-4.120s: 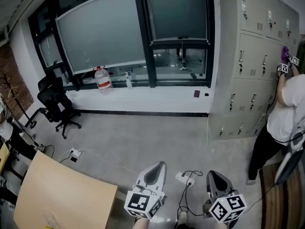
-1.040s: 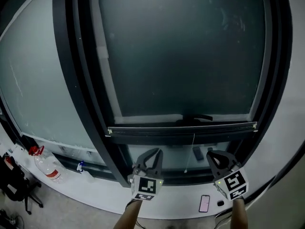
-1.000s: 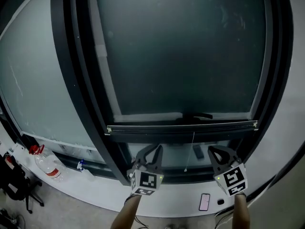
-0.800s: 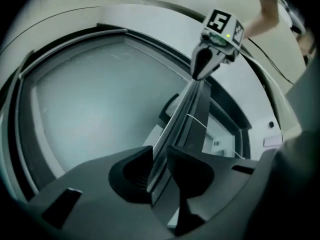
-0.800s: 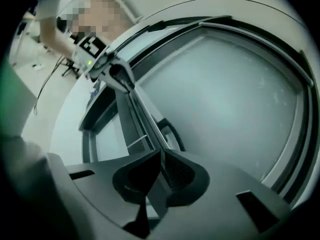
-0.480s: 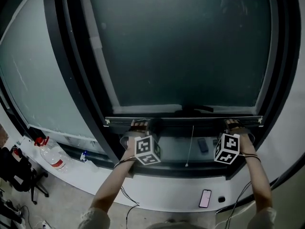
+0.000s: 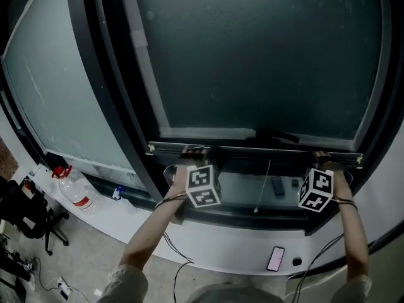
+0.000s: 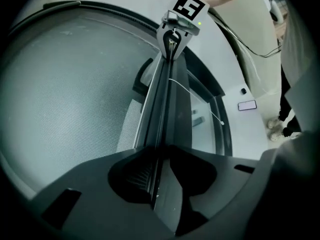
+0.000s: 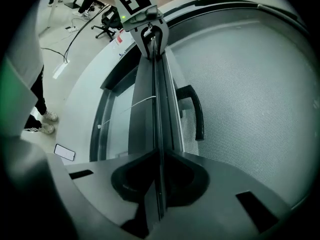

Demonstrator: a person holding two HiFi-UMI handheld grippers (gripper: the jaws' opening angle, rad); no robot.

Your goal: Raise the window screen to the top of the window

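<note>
While left gripper [image 7: 194,151] and right gripper [image 7: 326,156] fingers pinch the screen bar [image 7: 252,149], mesh [image 7: 252,62] spans above.

The grey mesh window screen [image 7: 252,62] hangs drawn down, its dark bottom bar [image 7: 252,151] level, low in the frame [image 7: 95,62].

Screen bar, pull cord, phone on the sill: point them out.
screen bar [image 7: 252,151], head view, middle of the rail.
pull cord [image 7: 262,185], head view, midway down the string.
phone [image 7: 275,258], head view, centre of its face.
</note>
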